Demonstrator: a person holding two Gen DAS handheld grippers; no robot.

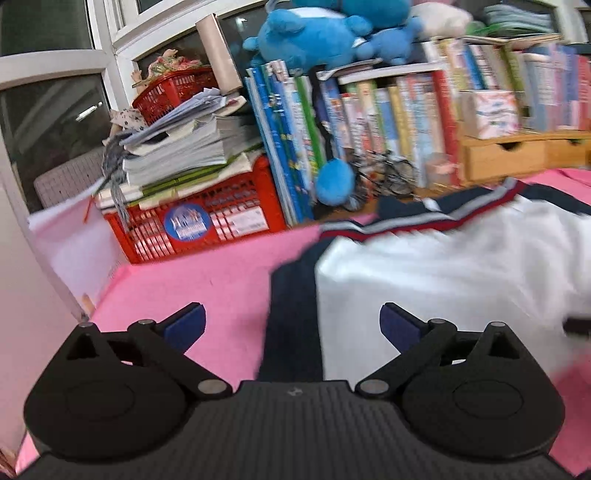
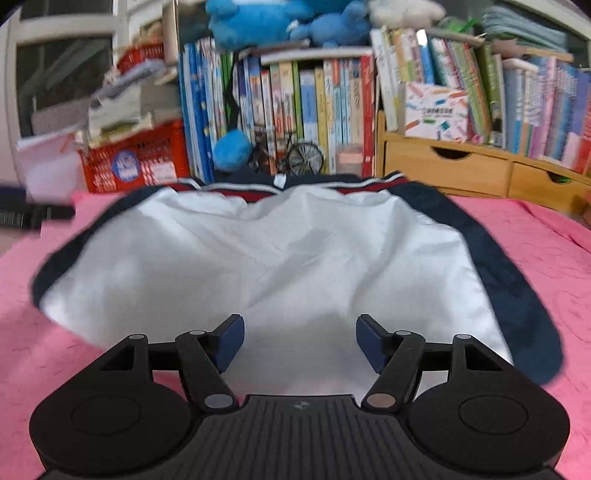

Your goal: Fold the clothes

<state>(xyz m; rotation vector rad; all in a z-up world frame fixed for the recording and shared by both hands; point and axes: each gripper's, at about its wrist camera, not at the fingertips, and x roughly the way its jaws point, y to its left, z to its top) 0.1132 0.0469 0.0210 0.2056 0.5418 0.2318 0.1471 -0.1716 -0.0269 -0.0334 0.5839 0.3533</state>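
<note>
the jacket (image 2: 280,251) is lying spread on the pink cover (image 2: 535,258), white panel facing up, dark navy sleeves running down both sides and a red, white and navy striped band along the far edge at twelve o'clock. a small white tag (image 2: 279,181) is showing at the collar, but its print is too small to read.

the right gripper (image 2: 300,341) is hovering over the near edge of the white panel at six o'clock, its blue-padded fingers standing apart with nothing between them. in the left wrist view the left gripper (image 1: 291,325) is sitting over the jacket's left side, where the navy sleeve (image 1: 291,314) is meeting the pink cover; its fingers are also spread wide and holding nothing. that view is blurred towards three o'clock.

behind the jacket, at twelve o'clock, a row of books (image 2: 314,103) is standing upright; the spines are carrying writing, but none of it is legible. a red crate (image 1: 207,225) at ten o'clock is wearing a round blue sticker (image 1: 186,222) and a white label, both unreadable, with a stack of papers (image 1: 177,147) piled on top. blue plush toys (image 1: 321,33) are resting above the books. wooden drawers (image 2: 476,173) are standing at two o'clock, and a patterned box (image 2: 436,112) with tiny illegible lettering is sitting on them.
</note>
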